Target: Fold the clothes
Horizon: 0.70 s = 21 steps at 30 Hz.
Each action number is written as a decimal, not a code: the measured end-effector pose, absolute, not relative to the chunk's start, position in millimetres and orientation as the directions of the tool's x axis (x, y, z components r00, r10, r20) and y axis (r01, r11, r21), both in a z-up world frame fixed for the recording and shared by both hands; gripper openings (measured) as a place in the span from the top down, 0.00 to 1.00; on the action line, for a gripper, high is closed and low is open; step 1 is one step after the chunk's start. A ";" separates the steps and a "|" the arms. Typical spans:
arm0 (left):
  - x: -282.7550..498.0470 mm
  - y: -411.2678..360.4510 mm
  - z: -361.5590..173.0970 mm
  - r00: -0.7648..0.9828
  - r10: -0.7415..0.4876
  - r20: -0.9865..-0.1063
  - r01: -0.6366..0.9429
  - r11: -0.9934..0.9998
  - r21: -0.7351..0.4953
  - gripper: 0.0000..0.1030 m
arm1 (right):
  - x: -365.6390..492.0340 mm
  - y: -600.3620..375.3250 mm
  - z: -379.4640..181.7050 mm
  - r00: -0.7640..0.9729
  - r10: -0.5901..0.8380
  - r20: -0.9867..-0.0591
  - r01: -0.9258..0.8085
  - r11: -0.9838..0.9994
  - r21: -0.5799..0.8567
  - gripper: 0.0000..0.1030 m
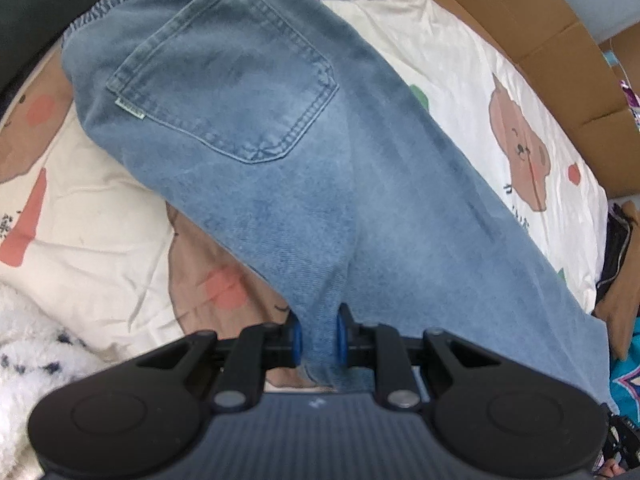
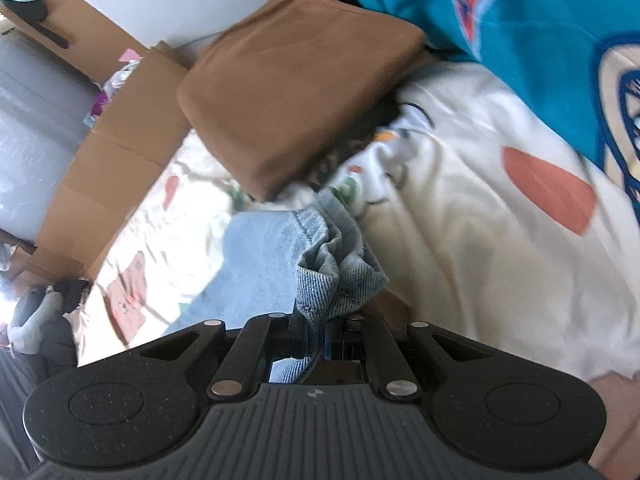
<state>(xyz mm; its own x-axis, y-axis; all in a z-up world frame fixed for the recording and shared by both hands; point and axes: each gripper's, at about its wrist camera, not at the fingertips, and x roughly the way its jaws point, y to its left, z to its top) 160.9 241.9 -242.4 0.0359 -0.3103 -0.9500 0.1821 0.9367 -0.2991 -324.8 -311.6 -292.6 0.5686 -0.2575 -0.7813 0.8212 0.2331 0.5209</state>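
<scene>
Light blue jeans (image 1: pixel 256 128) lie across a cream bedsheet (image 1: pixel 452 68) printed with bears, back pocket up and waistband at the far left. My left gripper (image 1: pixel 319 340) is shut on a fold of the jeans' denim between its blue pads. In the right wrist view the jeans (image 2: pixel 264 264) show their hem end, bunched. My right gripper (image 2: pixel 318 340) is shut on that bunched hem, just above the sheet (image 2: pixel 460 248).
A folded brown garment (image 2: pixel 296 96) lies on a dark one just beyond the hem. A teal printed garment (image 2: pixel 540 40) lies at the far right. Cardboard boxes (image 1: pixel 560 60) (image 2: pixel 116 152) line the bed's edge. A white fluffy blanket (image 1: pixel 36 352) sits at the left.
</scene>
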 end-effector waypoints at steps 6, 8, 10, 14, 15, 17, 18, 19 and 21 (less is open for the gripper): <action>156.6 243.8 -266.1 0.017 -0.309 -0.951 0.161 0.940 -0.302 0.83 | -337.9 -310.0 -314.3 0.540 -0.254 -0.802 0.841 0.190 0.506 0.94; 156.4 243.1 -275.7 0.010 -0.304 -0.953 0.154 0.942 -0.299 0.83 | -339.7 -310.4 -322.9 0.529 -0.252 -0.810 0.848 0.174 0.500 0.94; 157.1 242.5 -286.8 0.003 -0.297 -0.955 0.144 0.945 -0.293 0.82 | -339.4 -308.8 -334.3 0.507 -0.244 -0.827 0.862 0.160 0.481 0.94; 159.1 239.6 -307.0 -0.034 -0.251 -0.967 0.110 0.961 -0.254 0.74 | -346.6 -309.3 -358.1 0.449 -0.212 -0.868 0.892 0.063 0.447 0.81; 159.8 239.1 -309.3 -0.051 -0.237 -0.970 0.093 0.966 -0.241 0.74 | -349.8 -309.2 -359.8 0.440 -0.206 -0.874 0.897 0.048 0.440 0.78; 160.9 237.3 -304.1 -0.055 -0.240 -0.969 0.098 0.965 -0.245 0.70 | -355.5 -308.3 -358.3 0.434 -0.201 -0.878 0.899 0.041 0.435 0.77; 161.6 236.1 -299.5 -0.051 -0.246 -0.968 0.111 0.962 -0.250 0.69 | -356.8 -308.6 -353.3 0.435 -0.212 -0.875 0.899 0.053 0.435 0.74; 162.2 235.3 -293.8 -0.043 -0.249 -0.968 0.126 0.959 -0.252 0.64 | -357.9 -309.1 -348.1 0.436 -0.225 -0.871 0.899 0.066 0.433 0.73; 164.0 236.3 -283.5 -0.028 -0.253 -0.967 0.131 0.958 -0.255 0.60 | -360.1 -310.1 -337.5 0.438 -0.252 -0.863 0.898 0.091 0.430 0.72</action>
